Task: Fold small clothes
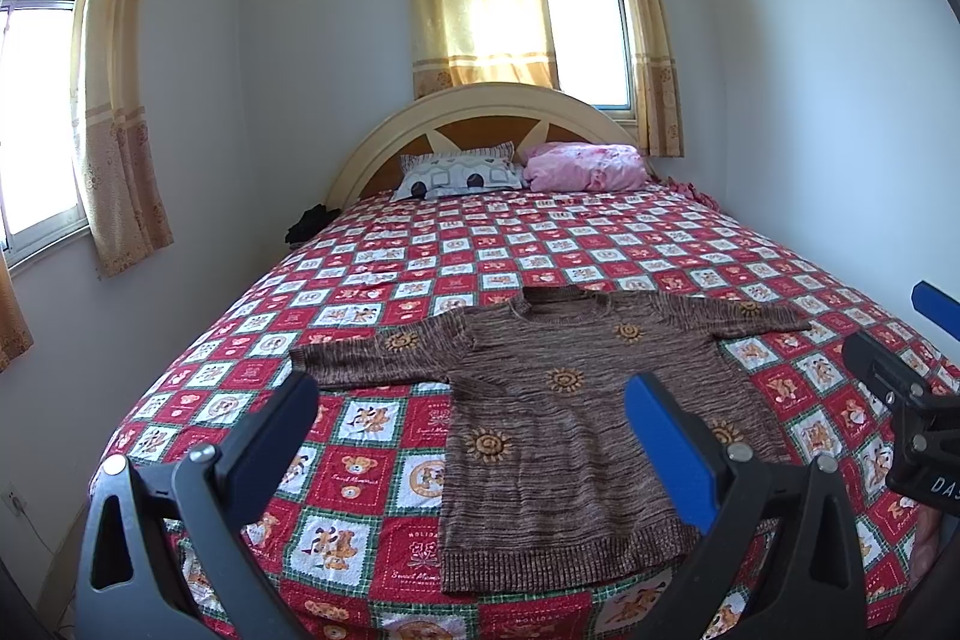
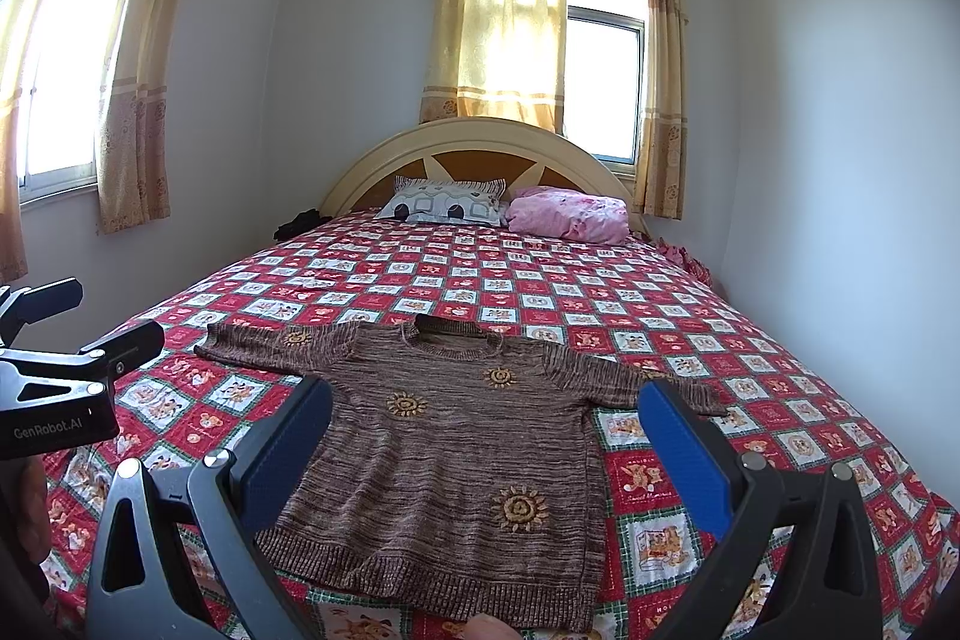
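Note:
A small brown knitted sweater (image 1: 558, 436) with orange sun motifs lies flat on the bed, both sleeves spread out, hem toward me. In the right wrist view the same sweater (image 2: 456, 466) fills the centre. My left gripper (image 1: 471, 400) hovers open above its lower left part, holding nothing. My right gripper (image 2: 486, 406) stands open above the sweater's body, empty too. The right gripper (image 1: 912, 400) shows at the right edge of the left wrist view, and the left gripper (image 2: 78, 334) at the left edge of the right wrist view.
The bed carries a red, white and green checked cover (image 1: 372, 478) with bear prints. A patterned pillow (image 1: 459, 175) and a pink bundle (image 1: 585, 166) lie by the curved headboard (image 1: 480, 100). White walls flank the bed; curtained windows stand behind and left.

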